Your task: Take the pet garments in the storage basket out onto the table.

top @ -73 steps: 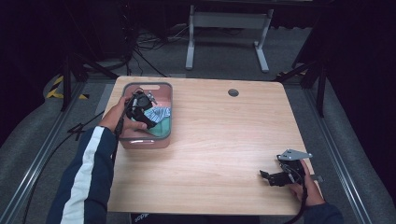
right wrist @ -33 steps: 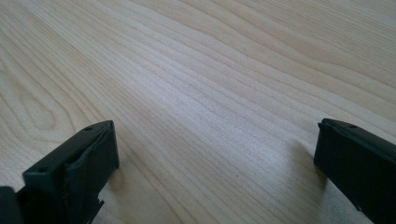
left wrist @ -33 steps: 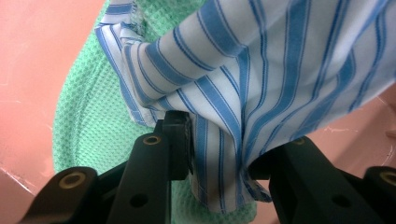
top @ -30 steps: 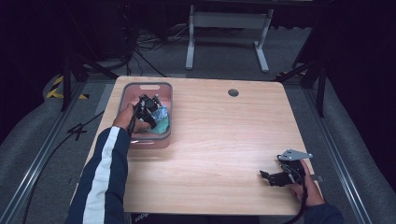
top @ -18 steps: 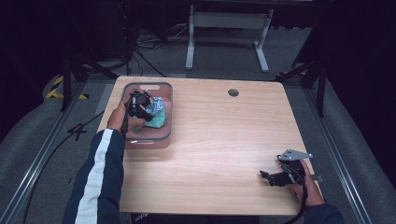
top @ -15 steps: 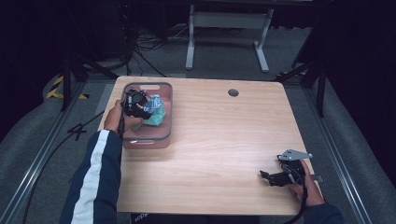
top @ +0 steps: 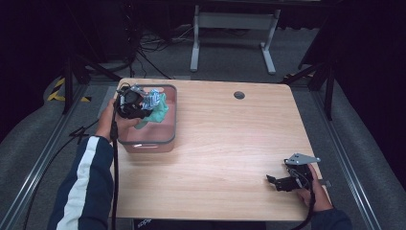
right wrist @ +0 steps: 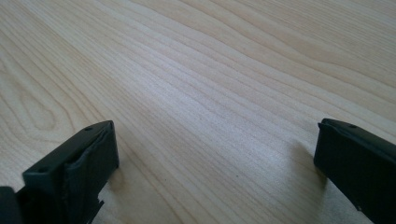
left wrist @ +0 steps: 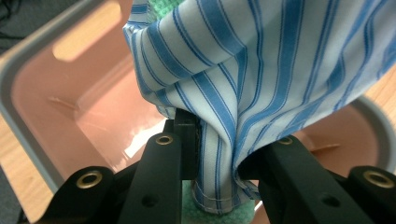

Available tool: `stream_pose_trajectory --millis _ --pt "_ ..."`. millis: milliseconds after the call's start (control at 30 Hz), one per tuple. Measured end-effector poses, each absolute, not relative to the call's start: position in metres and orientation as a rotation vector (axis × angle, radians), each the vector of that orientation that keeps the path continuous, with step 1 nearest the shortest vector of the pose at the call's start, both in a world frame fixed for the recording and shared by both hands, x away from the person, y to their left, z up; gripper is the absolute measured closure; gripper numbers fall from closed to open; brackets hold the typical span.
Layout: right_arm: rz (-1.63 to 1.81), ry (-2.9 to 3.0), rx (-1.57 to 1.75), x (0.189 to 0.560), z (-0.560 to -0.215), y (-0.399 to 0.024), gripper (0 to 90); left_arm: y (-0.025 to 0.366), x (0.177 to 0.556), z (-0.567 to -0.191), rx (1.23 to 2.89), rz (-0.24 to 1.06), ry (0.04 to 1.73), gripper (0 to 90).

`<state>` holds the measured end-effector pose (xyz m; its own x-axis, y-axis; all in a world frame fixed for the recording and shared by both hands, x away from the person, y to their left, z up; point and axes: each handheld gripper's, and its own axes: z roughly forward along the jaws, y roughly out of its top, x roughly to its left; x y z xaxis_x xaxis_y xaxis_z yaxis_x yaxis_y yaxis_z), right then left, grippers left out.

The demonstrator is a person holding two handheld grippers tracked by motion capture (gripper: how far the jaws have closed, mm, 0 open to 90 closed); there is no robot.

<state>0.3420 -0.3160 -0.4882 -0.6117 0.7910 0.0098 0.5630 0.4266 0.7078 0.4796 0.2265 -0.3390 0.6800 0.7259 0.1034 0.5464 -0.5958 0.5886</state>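
Observation:
A pink bin (top: pixel 153 136) with a grey rim stands at the table's far left. My left gripper (top: pixel 139 104) hangs over it, shut on a blue-and-white striped cloth (top: pixel 152 98) together with a green cloth (top: pixel 157 112), both lifted above the bin. In the left gripper view the striped cloth (left wrist: pixel 261 70) is pinched between the jaws, and green cloth (left wrist: pixel 219 215) shows below them. The bin's pink floor (left wrist: pixel 88 107) lies underneath. My right gripper (top: pixel 276 182) rests low at the table's near right, open, with bare wood (right wrist: pixel 210 116) between its jaws.
The wooden table (top: pixel 230 143) has a dark cable hole (top: pixel 239 95) at its far middle. Black cables trail from both grippers. A grey stand (top: pixel 230 28) and cables sit on the floor beyond the table.
My left gripper has risen out of the bin and drawn toward the bin's left side, lifting the striped and green cloths. The right gripper has stayed where it was.

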Motion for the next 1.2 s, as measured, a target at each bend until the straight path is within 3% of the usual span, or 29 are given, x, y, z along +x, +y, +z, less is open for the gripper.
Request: stream_pose_trajectory --millis 700,1200 --pt "0.986 2.360 1.164 0.342 -0.488 -0.316 0.1 0.183 0.452 -0.286 2.289 0.514 0.755 75.1" --pt "0.986 2.360 1.165 0.342 -0.488 -0.316 0.1 0.136 0.437 -0.281 2.310 0.480 0.593 75.0"
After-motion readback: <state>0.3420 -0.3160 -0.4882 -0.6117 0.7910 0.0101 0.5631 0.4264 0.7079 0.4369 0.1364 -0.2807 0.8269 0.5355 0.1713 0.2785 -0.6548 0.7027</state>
